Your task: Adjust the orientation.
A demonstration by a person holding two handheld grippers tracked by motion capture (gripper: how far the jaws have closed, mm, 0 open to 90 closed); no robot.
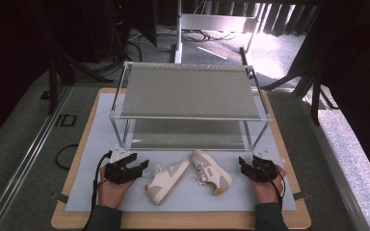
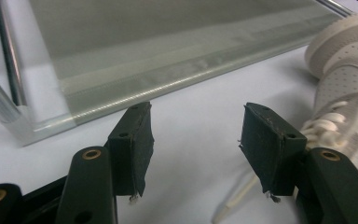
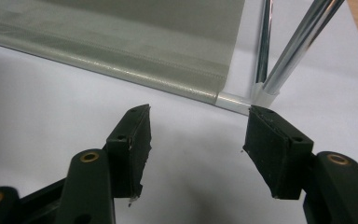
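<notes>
Between both open claws (image 1: 142, 165) (image 1: 243, 162) lie two shoes (image 1: 167, 181) (image 1: 212, 171).

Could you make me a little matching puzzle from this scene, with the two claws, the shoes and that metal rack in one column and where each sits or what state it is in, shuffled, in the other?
Things:
1. left claw
2. right claw
3. pair of shoes
4. two-shelf rack

Places or states:
A. lying on the white mat between the two claws, toes pointing apart
B. standing at the back of the mat, both shelves bare
C. open, next to the shoe with the white laces
D. open, close to the rack's chrome corner leg

Pairs: 1-C, 2-D, 3-A, 4-B
</notes>
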